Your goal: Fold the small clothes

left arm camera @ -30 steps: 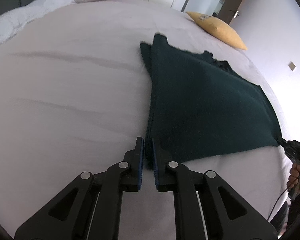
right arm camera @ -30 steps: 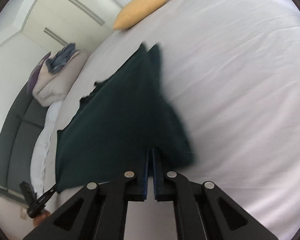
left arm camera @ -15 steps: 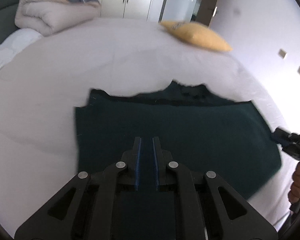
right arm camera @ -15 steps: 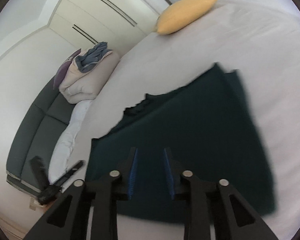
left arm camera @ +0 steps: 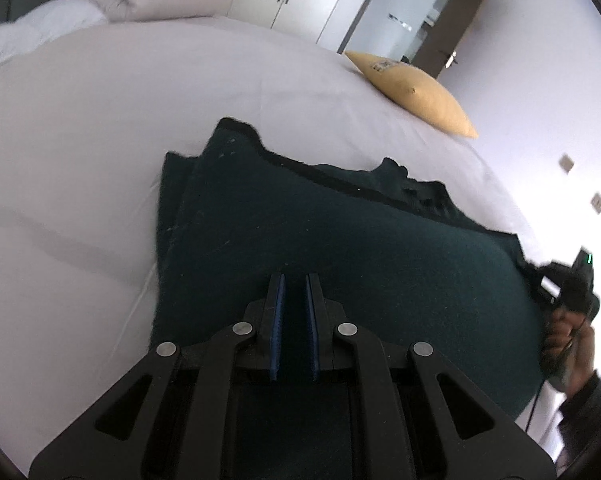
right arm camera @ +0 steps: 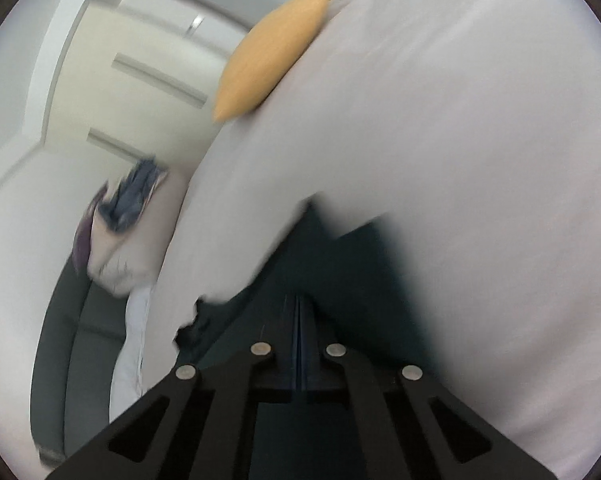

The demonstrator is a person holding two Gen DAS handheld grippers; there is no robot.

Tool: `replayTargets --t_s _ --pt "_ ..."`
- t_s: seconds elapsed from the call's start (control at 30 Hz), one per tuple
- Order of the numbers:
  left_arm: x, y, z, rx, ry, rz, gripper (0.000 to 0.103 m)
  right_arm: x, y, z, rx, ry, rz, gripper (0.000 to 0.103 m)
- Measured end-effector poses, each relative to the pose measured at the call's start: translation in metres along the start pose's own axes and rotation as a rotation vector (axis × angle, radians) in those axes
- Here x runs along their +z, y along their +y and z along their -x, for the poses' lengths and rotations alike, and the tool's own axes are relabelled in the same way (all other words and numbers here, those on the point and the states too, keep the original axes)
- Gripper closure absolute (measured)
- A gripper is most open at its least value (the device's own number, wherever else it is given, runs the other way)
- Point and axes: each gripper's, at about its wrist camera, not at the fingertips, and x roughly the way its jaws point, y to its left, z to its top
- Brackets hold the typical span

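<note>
Two hand-held grippers are seen at work on one dark green knitted garment (left arm camera: 340,248), which is spread across the middle of the white-sheeted bed (left arm camera: 100,120). It is already doubled, with a second layer peeking out along its left edge. The left hand-held gripper (left arm camera: 294,280) is held low over the near part of the cloth. Its blue pads are drawn in to a narrow slot, and dark knit fills that slot, so a pinch on one layer is judged likely. The right hand-held gripper (right arm camera: 298,300) is shown with its pads pressed fully together. From the left wrist view it is found at the garment's far right corner, where the cloth is pulled to a point at its tip, gripped in a person's hand (left arm camera: 564,332). The right wrist view is badly blurred, so little more can be read there.

The fabric is judged soft, thick and light. It will sag and drape wherever it is not supported, and nothing fragile is at stake. Little slip is expected from the fuzzy knit against the pads. Hold is best taken at corners or along a doubled edge, both layers together, so that the fold is not peeled open. A mustard-yellow cushion (left arm camera: 416,92) is left well clear at the far side.
</note>
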Motion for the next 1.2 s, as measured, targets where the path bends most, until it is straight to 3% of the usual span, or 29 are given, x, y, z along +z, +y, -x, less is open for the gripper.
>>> replayTargets --t_s 0.13,0.17,0.23,0.3,0.4,0.5,0.63,0.7,0.8,0.93,1.0,1.07,1.1,1.13,1.2 --pt "-0.004 0.011 0.006 -0.004 -0.003 0.042 0.093 -0.001 -0.03 0.034 0.003 -0.075 -0.08 0.103" --pt "-0.006 0.014 0.009 -0.009 -0.003 0.056 0.093 -0.005 -0.034 0.045 -0.087 -0.088 -0.074 0.103" --pt "-0.009 0.023 0.015 -0.016 -0.005 0.091 0.093 -0.012 -0.034 0.061 -0.081 -0.088 -0.08 0.097" --pt "-0.013 0.028 0.022 -0.021 -0.008 0.119 0.093 -0.026 -0.019 0.076 -0.058 -0.087 -0.063 0.072" --pt "-0.023 0.031 0.037 -0.003 -0.009 0.139 0.093 -0.057 0.014 0.097 0.044 -0.046 0.048 0.062" --pt "-0.033 0.027 0.049 0.022 -0.009 0.137 0.093 -0.098 0.053 0.081 0.129 0.09 0.168 0.048" --pt "-0.05 0.031 0.069 0.025 -0.001 0.139 0.093 -0.151 0.08 0.037 0.083 0.293 0.342 0.048" --pt "-0.058 0.041 0.076 0.011 0.007 0.154 0.093 -0.156 0.07 0.033 0.053 0.284 0.341 0.065" --pt "-0.066 0.058 0.088 -0.03 0.01 0.185 0.093 -0.139 0.046 0.042 0.04 0.264 0.225 0.082" --pt "-0.072 0.061 0.111 -0.027 -0.01 0.175 0.093 -0.12 0.028 0.08 -0.072 0.161 0.169 0.079" --pt "-0.074 0.061 0.125 0.018 -0.025 0.155 0.092 -0.116 0.023 0.102 -0.095 0.114 0.149 0.06" --pt "-0.077 0.066 0.137 0.027 -0.033 0.166 0.082 -0.117 0.023 0.122 -0.09 0.075 0.151 0.054" --pt "-0.078 0.07 0.142 0.032 -0.041 0.177 0.061 -0.121 0.026 0.13 -0.084 0.068 0.156 0.054" --pt "-0.08 0.075 0.148 0.037 -0.051 0.207 0.03 -0.125 0.03 0.134 -0.068 0.068 0.157 0.054" --pt "-0.082 0.083 0.156 0.008 -0.079 0.26 0.021 -0.132 0.037 0.137 -0.028 0.08 0.155 0.054"
